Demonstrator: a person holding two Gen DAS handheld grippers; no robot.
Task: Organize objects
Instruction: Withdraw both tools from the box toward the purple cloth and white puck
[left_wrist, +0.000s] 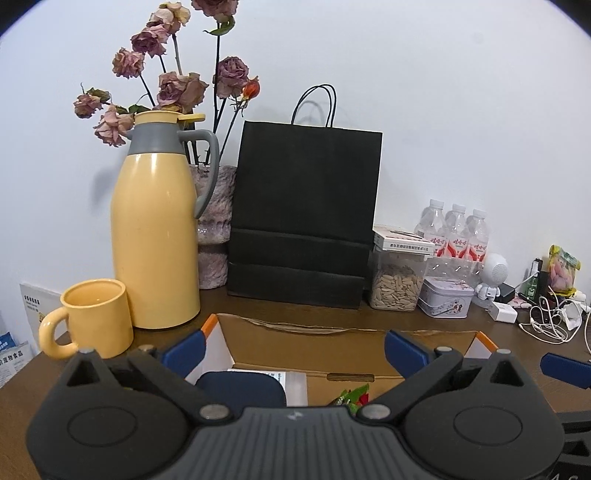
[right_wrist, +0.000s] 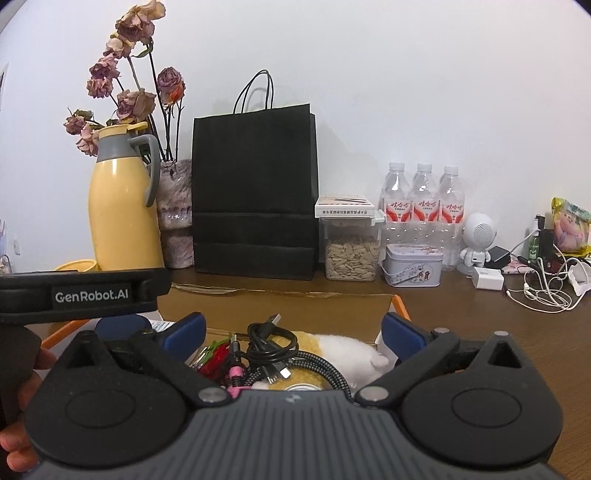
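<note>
Left wrist view: cardboard box (left_wrist: 314, 350) is seen open on the desk, cables (right_wrist: 269, 347) and plush toy (right_wrist: 343, 354) inside. Left gripper (left_wrist: 293, 349) and right gripper (right_wrist: 293, 330) are held spread, empty. Pick step likely; next item must be chosen.

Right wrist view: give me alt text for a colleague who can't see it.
Open right gripper hovers over a cardboard box holding tangled cables and a plush toy. Behind stand a yellow jug, black paper bag and water bottles.
</note>
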